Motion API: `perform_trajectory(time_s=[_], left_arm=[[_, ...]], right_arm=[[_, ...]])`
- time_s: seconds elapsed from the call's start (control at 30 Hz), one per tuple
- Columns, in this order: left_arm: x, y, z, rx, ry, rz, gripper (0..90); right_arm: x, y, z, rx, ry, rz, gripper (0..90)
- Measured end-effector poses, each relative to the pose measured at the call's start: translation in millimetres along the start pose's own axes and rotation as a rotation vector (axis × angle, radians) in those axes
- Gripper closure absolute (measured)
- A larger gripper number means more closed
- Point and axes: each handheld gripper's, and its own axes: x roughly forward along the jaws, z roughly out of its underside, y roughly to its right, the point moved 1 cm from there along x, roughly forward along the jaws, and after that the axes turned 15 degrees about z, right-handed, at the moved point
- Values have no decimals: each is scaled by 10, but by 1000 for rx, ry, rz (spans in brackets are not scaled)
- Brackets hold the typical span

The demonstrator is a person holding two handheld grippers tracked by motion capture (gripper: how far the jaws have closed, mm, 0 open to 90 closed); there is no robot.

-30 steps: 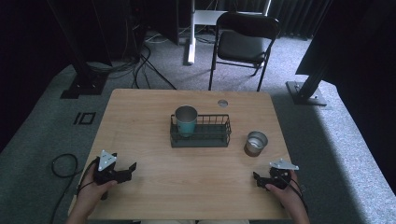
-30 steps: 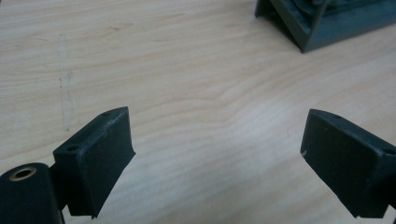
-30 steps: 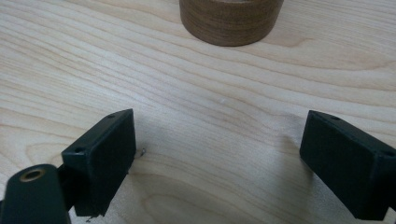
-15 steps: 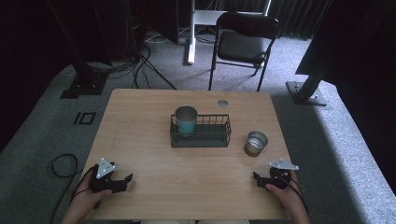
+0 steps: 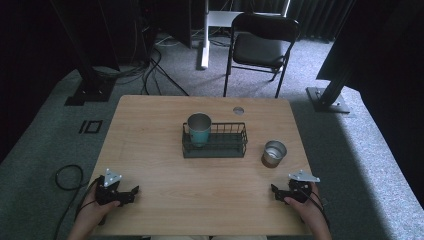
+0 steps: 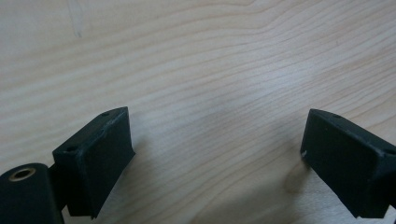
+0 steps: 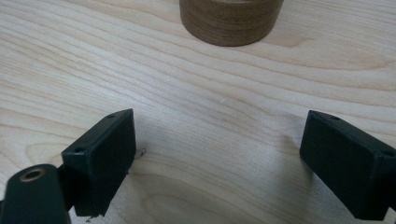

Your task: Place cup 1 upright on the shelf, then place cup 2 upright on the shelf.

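On the table, both grippers (left gripper, right gripper) gape wide, empty.

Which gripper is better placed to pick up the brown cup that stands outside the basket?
Probably the right gripper: open, just near the brown cup. The left gripper sits across the table.

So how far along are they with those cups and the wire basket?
One teal cup already stands in the wire basket. The brown cup is outside it on the table, just beyond the right gripper, so it probably goes next. Nothing is in hand: the right gripper and the left gripper are both open and empty, low over the table's near edge.
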Motion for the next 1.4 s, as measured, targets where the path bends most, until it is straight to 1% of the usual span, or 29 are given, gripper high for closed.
perform_trajectory(time_s=[1.13,1.3,1.33,1.4], left_arm=[[2,-1,2,0,2,1,94],[1,0,2,0,1,1,93],[1,0,2,0,2,1,94],[2,0,2,0,2,1,94]], right_arm=[[-2,8,1,4,0,-7,104],[2,22,0,9,1,6,118],[5,47,0,17,5,23,126],[7,69,1,26,8,27,126]])
